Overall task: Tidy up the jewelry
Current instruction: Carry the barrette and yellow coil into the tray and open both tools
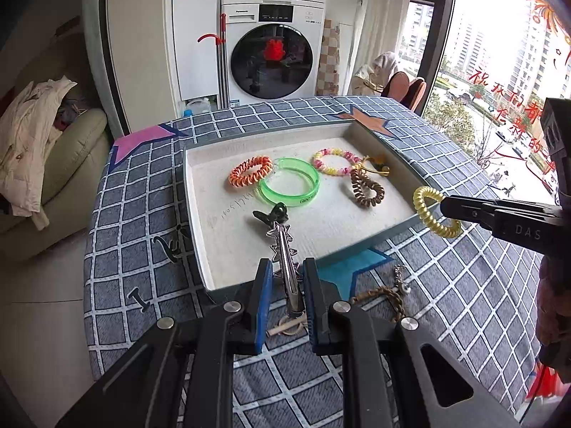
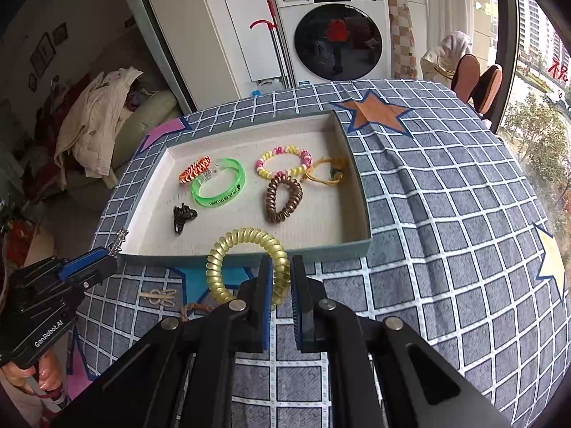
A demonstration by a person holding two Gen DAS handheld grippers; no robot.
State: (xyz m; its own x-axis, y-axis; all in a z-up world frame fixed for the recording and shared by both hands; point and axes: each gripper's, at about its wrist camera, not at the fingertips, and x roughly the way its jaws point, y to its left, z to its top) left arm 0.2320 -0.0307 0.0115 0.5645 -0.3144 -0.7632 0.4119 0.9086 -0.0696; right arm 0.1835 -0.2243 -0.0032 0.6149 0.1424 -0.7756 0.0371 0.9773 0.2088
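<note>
Your left tool (image 1: 288, 292) sits at the bottom centre of the left wrist view, its blue-padded fingers closed on a silver hair clip (image 1: 284, 264) with zigzag edges; the clip juts forward over the near wall of the tray (image 1: 200, 228), its tip close to a small black claw clip (image 1: 272, 214) lying on the tray floor. Your right tool (image 2: 282, 285) sits at the bottom centre of the right wrist view, clamped on one side of a yellow spiral hair tie (image 2: 246, 264), which stands upright as a loop just in front of the tray's near wall; in the left wrist view the same tie (image 1: 433, 214) hangs at the tray's right-hand corner. Inside the tray, toward the middle of the frame, lie an orange-and-white spiral tie (image 1: 249, 171), touching a green bangle (image 1: 289, 186), then a pink-and-yellow beaded bracelet (image 1: 335, 161), a brown spiral tie (image 1: 367, 189) and a yellow cord piece (image 1: 376, 166) at the right wall. Outside the tray, on the checked cloth of the worktop (image 1: 464, 285), a braided brown cord with a metal clasp (image 1: 392, 290) lies right of your left tool, and pale thin bands (image 2: 158, 296) lie at lower left in the right wrist view. A washing machine (image 1: 273, 50) stands beyond the worktop at top centre.
</note>
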